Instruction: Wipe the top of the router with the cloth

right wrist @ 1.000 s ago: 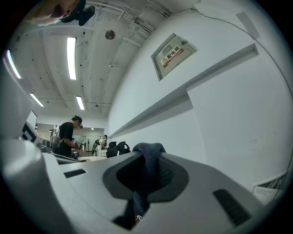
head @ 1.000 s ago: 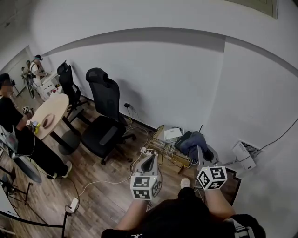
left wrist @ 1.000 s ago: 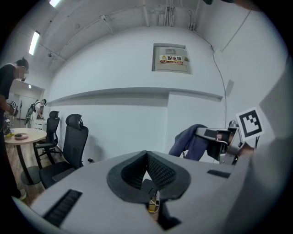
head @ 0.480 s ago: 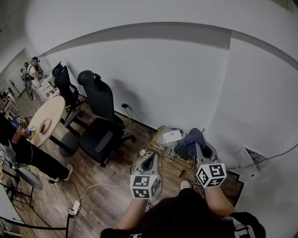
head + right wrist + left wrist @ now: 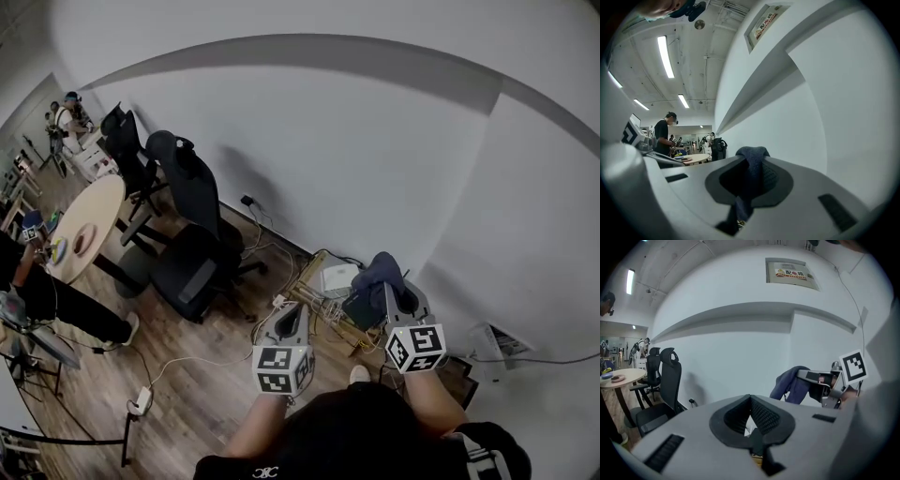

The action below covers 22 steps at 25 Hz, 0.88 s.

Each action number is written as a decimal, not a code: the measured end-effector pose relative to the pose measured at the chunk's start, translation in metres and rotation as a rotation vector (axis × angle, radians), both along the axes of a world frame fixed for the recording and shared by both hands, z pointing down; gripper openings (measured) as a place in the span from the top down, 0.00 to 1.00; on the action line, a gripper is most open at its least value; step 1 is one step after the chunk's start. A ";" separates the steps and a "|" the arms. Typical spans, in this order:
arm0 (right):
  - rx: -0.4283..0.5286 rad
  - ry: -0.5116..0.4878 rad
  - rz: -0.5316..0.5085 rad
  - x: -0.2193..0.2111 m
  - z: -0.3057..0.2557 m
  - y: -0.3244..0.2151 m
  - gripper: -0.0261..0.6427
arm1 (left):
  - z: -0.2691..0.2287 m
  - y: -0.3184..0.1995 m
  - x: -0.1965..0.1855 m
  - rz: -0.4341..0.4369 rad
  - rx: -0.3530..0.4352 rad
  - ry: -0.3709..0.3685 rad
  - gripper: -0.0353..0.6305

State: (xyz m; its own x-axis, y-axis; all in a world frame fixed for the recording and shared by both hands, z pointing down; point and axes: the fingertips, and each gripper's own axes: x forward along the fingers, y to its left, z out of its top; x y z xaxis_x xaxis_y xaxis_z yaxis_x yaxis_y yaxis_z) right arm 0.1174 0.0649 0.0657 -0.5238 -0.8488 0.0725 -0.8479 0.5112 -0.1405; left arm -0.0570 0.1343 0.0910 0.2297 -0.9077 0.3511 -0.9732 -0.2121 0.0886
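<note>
- Presumably the router (image 5: pixel 337 278) is the single white box on the low rack (image 5: pixel 322 302) at the wall's foot.
- One dark cloth (image 5: pixel 373 270) hangs just beside it, clamped in the right tool (image 5: pixel 388 287).
- The left tool (image 5: pixel 291 311) has its jaws together on nothing.
- Risk: the dangling cloth may snag cables (image 5: pixel 309 298) or shove the box off.
- There are two tools and two office chairs (image 5: pixel 192 248).

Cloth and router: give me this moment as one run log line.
right gripper: shut on cloth | left gripper: shut, empty | router: low by wall, beside cloth | wiping contact: cannot tell
</note>
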 end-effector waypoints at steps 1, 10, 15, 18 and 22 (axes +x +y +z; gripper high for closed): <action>-0.005 0.004 -0.009 0.002 0.002 -0.010 0.94 | 0.003 -0.009 0.003 -0.006 -0.006 0.002 0.95; -0.092 0.067 -0.096 0.026 0.027 -0.080 0.94 | 0.023 -0.059 0.023 -0.080 -0.075 0.031 0.95; -0.160 0.099 -0.125 0.018 0.052 -0.098 0.94 | 0.044 -0.075 0.020 -0.091 -0.110 0.047 0.95; -0.194 0.118 -0.139 0.013 0.068 -0.103 0.94 | 0.059 -0.085 0.023 -0.063 -0.128 0.044 0.95; -0.223 0.169 -0.156 0.005 0.087 -0.108 0.94 | 0.086 -0.098 0.026 -0.013 -0.163 0.047 0.95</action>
